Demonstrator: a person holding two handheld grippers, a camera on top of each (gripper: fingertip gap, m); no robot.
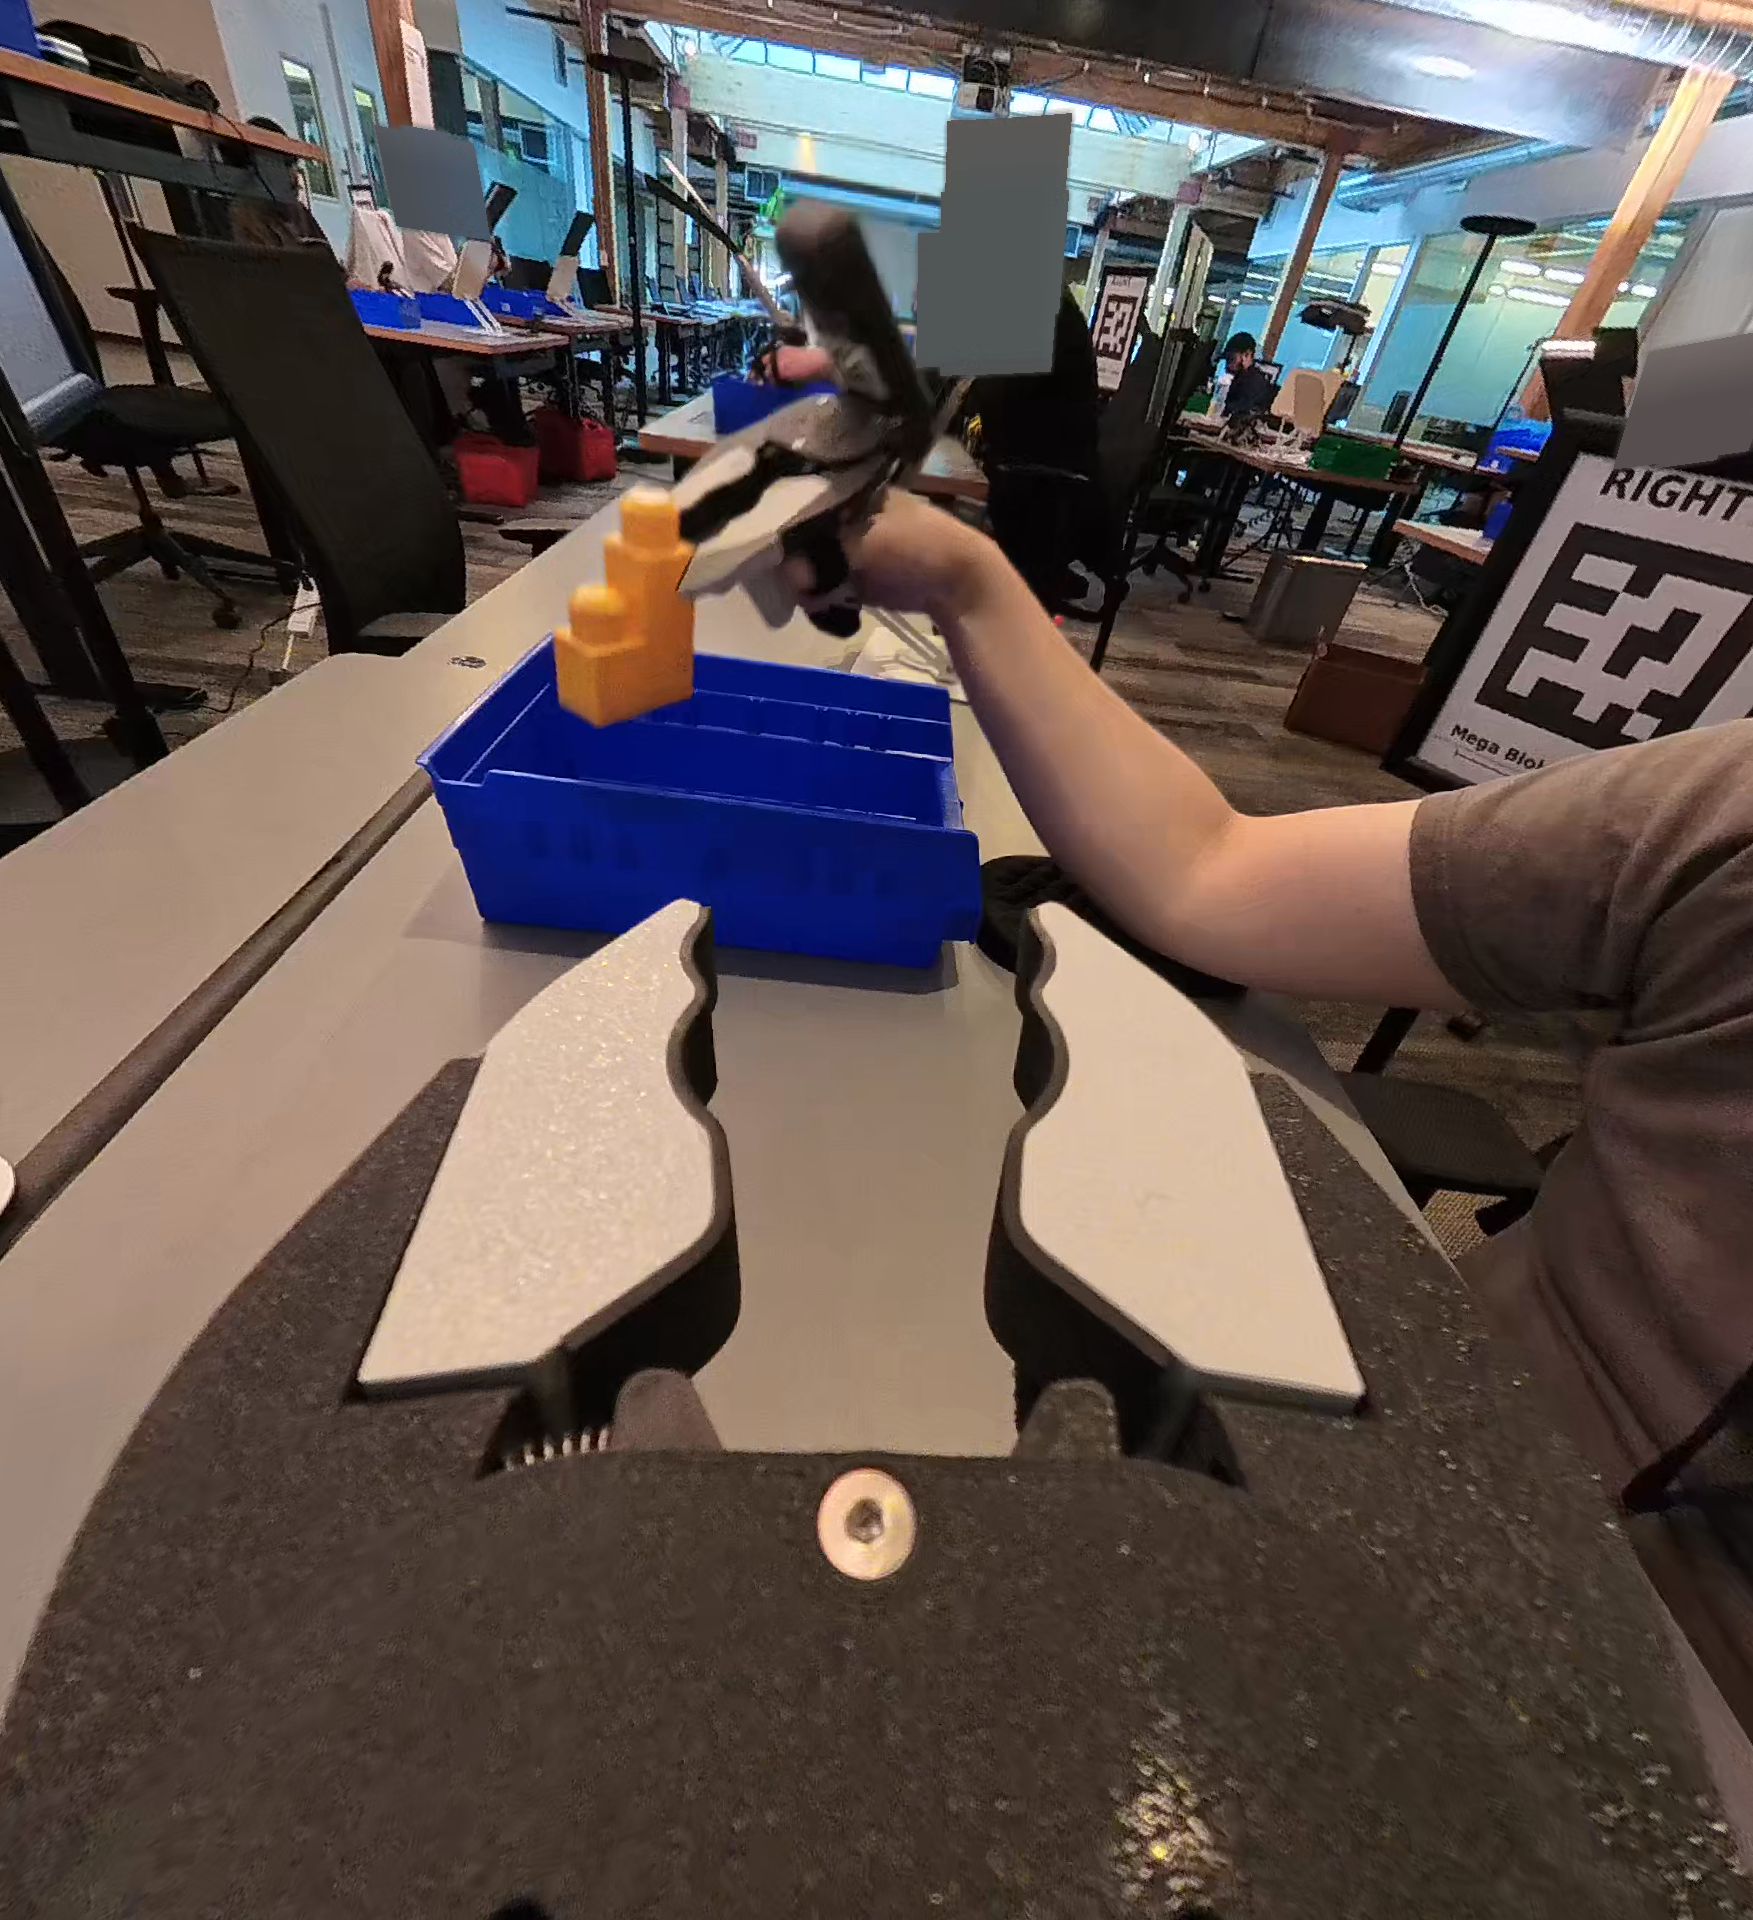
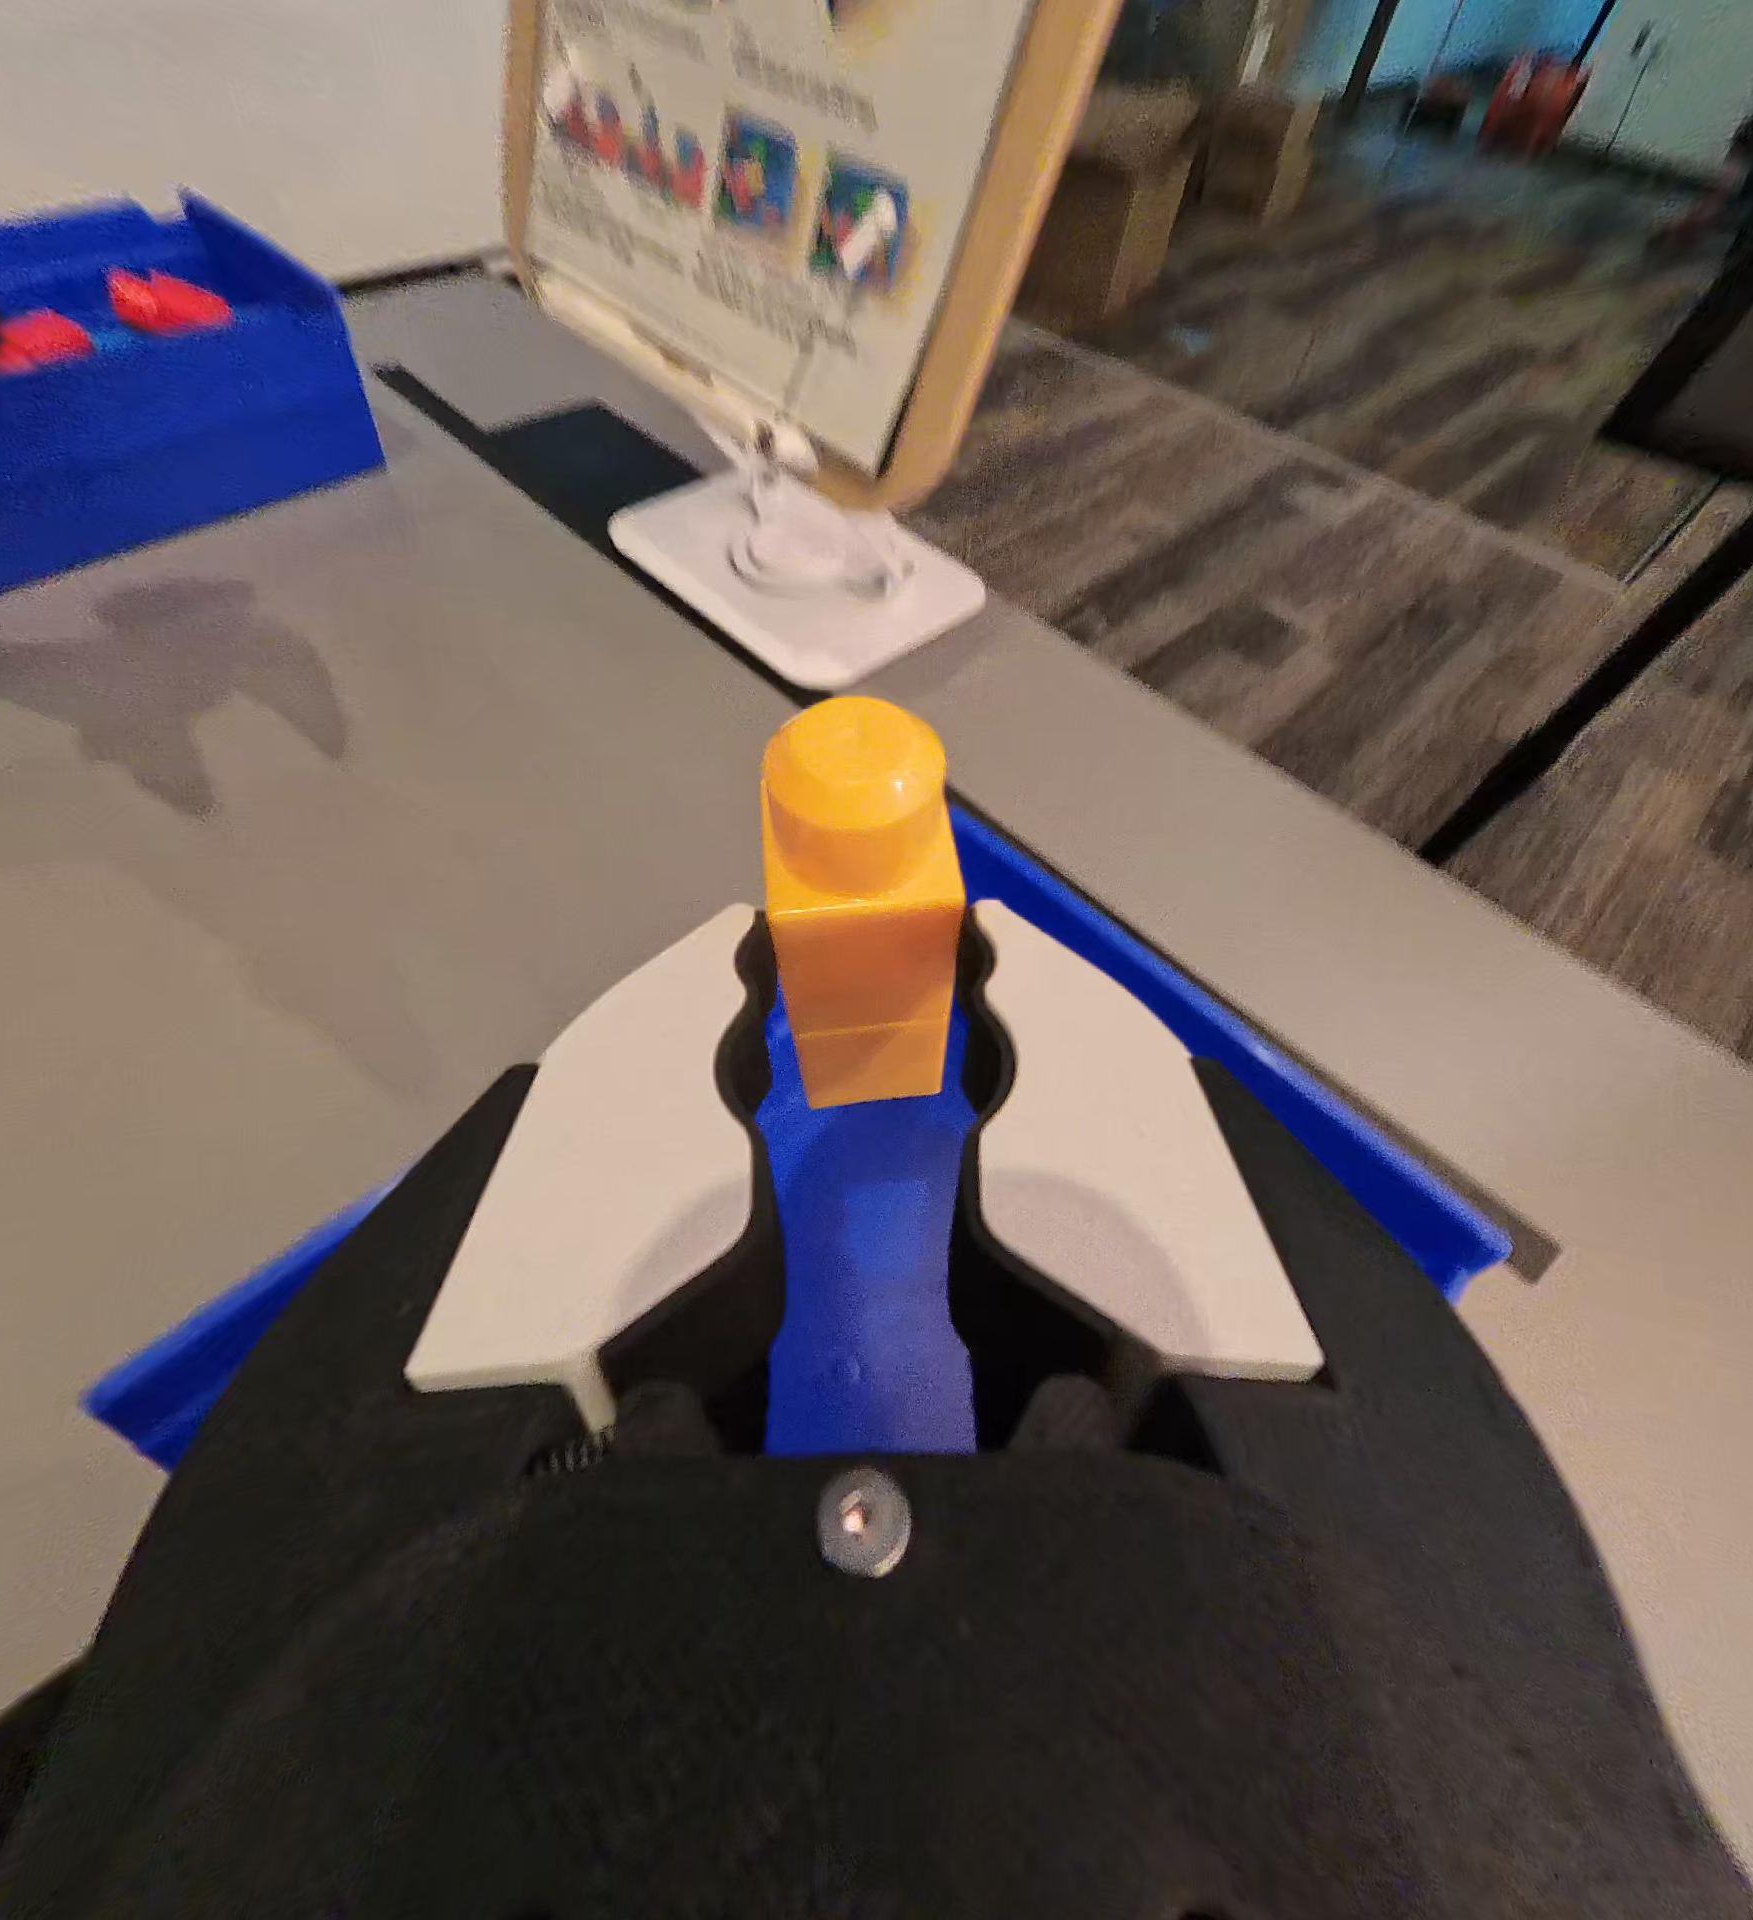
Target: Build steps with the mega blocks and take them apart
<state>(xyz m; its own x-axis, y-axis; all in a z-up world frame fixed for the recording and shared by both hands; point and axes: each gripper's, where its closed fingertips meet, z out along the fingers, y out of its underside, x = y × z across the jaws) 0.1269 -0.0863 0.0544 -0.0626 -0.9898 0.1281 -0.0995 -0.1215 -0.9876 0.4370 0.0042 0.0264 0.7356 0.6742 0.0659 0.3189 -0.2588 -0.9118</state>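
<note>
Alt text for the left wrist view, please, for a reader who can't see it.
The right gripper, held in a person's hand, lifts a stepped stack of orange blocks above an empty-looking blue bin on a grey table. In the foreground, the left gripper is open and empty over the table, its fingers pointing toward the bin.

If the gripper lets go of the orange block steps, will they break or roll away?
The orange block steps look like stiff, probably light plastic, so likely no breaking. They hang over the blue bin, held by the right gripper, so they would probably drop in. Flat sides suggest no rolling, though the pieces might pop apart.
</note>
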